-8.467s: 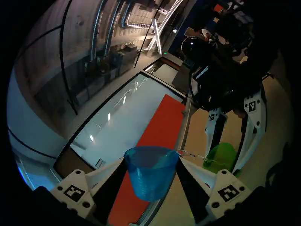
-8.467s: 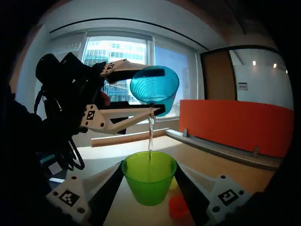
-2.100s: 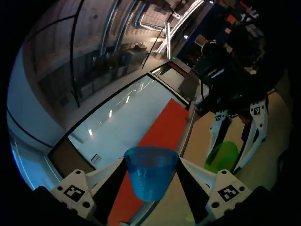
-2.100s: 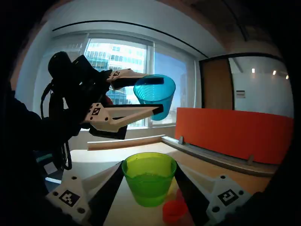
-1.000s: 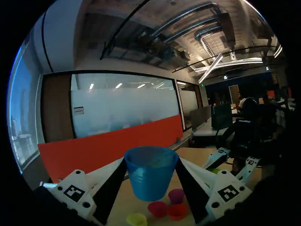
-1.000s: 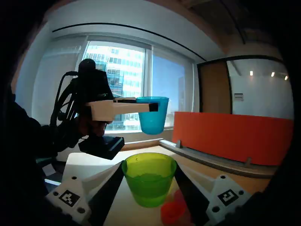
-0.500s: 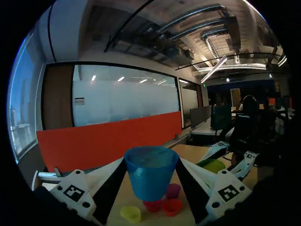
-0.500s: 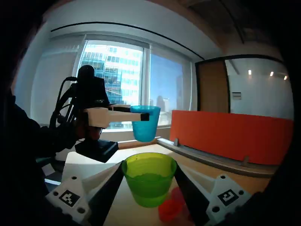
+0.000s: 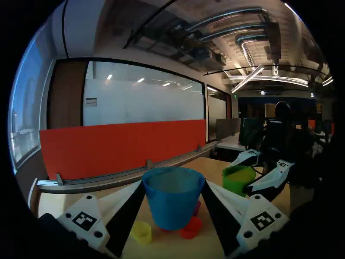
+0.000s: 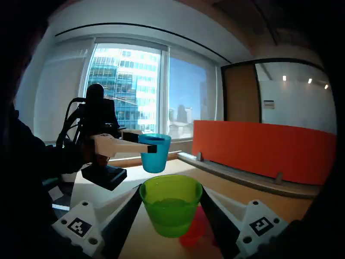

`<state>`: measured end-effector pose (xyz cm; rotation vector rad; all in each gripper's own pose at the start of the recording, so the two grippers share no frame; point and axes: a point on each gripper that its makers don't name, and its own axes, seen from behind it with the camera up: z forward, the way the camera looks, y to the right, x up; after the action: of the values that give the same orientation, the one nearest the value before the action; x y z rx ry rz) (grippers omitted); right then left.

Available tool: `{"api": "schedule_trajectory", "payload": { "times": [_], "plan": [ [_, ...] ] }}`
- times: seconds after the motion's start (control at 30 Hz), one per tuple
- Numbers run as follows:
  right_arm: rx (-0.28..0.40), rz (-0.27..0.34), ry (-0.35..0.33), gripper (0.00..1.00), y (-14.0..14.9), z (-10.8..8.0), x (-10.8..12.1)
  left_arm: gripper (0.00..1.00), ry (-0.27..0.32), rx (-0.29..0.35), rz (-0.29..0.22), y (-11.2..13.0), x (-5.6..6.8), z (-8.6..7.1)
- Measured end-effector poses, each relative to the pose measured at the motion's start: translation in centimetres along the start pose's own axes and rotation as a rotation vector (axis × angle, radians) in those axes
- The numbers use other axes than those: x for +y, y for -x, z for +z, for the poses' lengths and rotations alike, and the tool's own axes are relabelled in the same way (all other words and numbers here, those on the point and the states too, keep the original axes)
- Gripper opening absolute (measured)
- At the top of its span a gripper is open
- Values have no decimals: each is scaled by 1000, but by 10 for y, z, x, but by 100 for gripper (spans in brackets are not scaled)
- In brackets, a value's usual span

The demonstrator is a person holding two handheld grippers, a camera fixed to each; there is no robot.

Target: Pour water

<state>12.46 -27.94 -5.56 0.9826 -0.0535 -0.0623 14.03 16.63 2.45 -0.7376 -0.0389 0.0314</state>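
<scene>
- Left gripper (image 9: 172, 189): jaws clamped on the blue cup (image 9: 172, 200), one on each side; cup upright, mouth up.
- Right gripper (image 10: 171, 195): jaws clamped the same way on the green cup (image 10: 171, 211); cup upright, with water to roughly half its height.
- In the right gripper view: blue cup held above the table (image 10: 267, 203), up and to the left of the green cup and apart from it, rim level.
- In the left gripper view: green cup off to the right of the blue one, near but not touching, between the white fingers of the right gripper.
- On the table below the blue cup: a small yellow cup (image 9: 141, 232) to the left, a small red cup (image 9: 191, 227) to the right, and a small purple cup (image 9: 197, 207) peeking out from behind the blue cup's right side.
- Along the far edge of the table: a metal rail (image 9: 129, 172), with a long orange panel (image 9: 120, 146) above it.
- Behind the left gripper in the right gripper view: a tall window (image 10: 125, 99) with high-rise buildings and blue sky.
</scene>
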Motion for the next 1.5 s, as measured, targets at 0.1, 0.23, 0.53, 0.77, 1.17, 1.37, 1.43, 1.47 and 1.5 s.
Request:
{"api": "schedule_trajectory", "payload": {
  "times": [0.1,0.23,0.53,0.77,1.17,1.37,1.43,1.47,1.5],
  "plan": [
    [-7,2,3,92,3,-3,2,88,6,-16,-8,11,3,-1],
    [-21,6,3,92,9,-6,5,88,22,-40,-11,25,8,1],
    [-84,12,5,92,32,-14,15,88,39,-141,1,64,9,3],
    [-150,17,7,92,54,-19,26,88,59,-228,41,95,12,4],
    [-277,26,6,92,100,-22,44,89,93,-351,87,143,17,10],
    [-339,23,-2,92,123,-23,49,89,105,-405,89,165,16,10],
    [-354,20,-1,92,129,-22,51,89,108,-422,91,173,16,10],
    [-362,19,0,92,132,-21,52,89,111,-433,92,177,16,9],
    [-368,18,0,92,135,-21,52,89,113,-443,92,181,17,9]
  ]
}}
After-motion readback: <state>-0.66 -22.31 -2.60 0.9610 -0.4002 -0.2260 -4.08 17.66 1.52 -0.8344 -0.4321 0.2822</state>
